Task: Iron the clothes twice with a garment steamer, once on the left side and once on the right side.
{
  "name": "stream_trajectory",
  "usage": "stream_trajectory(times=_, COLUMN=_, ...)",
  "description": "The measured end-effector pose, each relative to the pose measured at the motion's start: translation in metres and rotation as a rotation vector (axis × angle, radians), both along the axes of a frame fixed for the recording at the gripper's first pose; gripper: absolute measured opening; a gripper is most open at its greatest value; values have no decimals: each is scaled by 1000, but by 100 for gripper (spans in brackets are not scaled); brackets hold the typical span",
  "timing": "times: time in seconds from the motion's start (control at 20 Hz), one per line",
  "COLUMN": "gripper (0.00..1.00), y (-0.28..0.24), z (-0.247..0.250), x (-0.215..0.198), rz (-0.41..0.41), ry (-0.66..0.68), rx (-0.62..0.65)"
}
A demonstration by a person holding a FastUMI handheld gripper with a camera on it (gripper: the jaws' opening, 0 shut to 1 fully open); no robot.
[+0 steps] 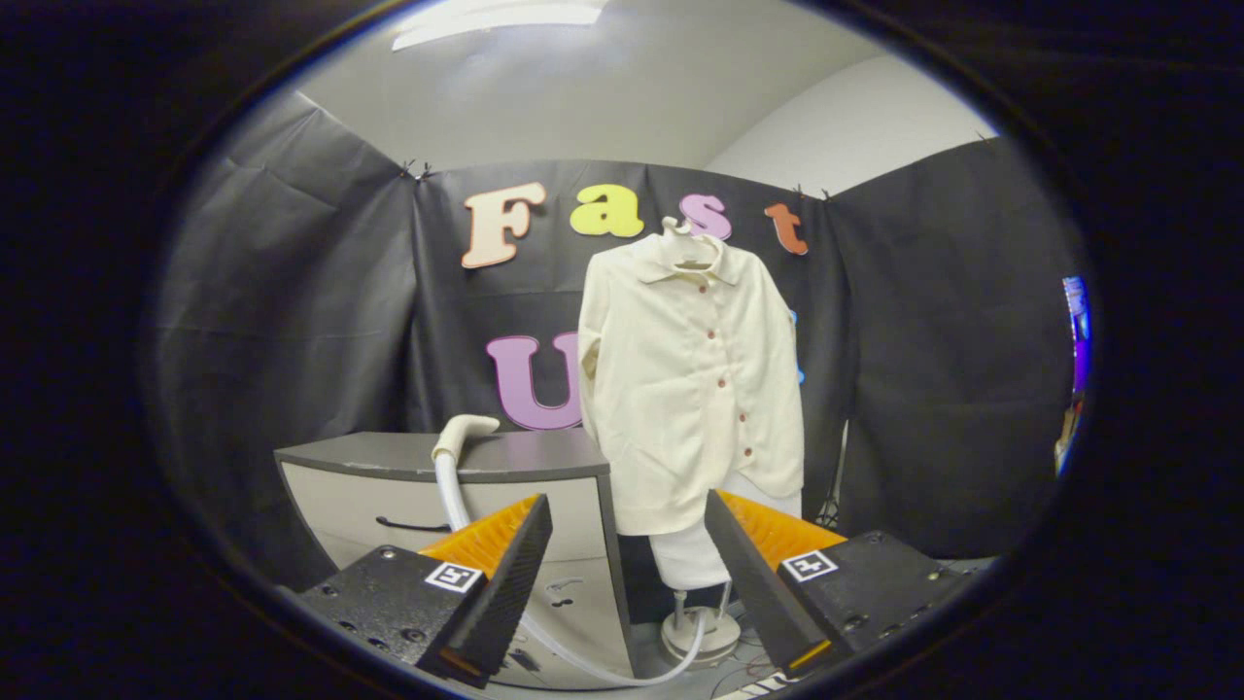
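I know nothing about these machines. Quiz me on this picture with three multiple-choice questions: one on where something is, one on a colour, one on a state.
1. Where does the steamer head rest?
A. on the grey cabinet
B. on the floor
C. between the fingers

2. What colour is the hanging shirt?
A. blue
B. cream
C. black

3. How is the hand-held gripper?
A. shut on the hose
B. shut on the shirt
C. open, holding nothing

Answers:
1 A: the head lies on the cabinet top, beyond the fingers.
2 B: the shirt is pale cream against the dark wall.
3 C: the fingers stand wide apart with nothing pressed between them.
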State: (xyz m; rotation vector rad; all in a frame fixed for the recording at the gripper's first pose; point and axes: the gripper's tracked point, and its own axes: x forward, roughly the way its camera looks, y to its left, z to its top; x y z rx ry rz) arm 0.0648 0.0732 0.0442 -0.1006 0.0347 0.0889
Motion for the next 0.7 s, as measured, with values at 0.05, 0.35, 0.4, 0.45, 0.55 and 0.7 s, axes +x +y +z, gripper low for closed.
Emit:
stream_trajectory(times=0.05, gripper=96, y=8, z=3, x=7, rz=9, ry=8, rx=-11)
stream_trajectory(times=0.35, gripper=96, y=70, z=34, x=58, rz=107, ry=38, rx=-34)
stream_trajectory(times=0.4, gripper=96, y=82, z=34, x=67, rz=125, ry=60, rx=-46)
stream_trajectory(times=0.45, gripper=96, y=97, z=35, x=77, rz=154, ry=76, rx=-47)
stream_trajectory(times=0.55, gripper=97, y=129, z=38, x=94, rz=202, ry=115, rx=-39)
stream_trajectory(times=0.7, gripper=98, y=166, z=39, x=120, rz=255, ry=144, rx=-69)
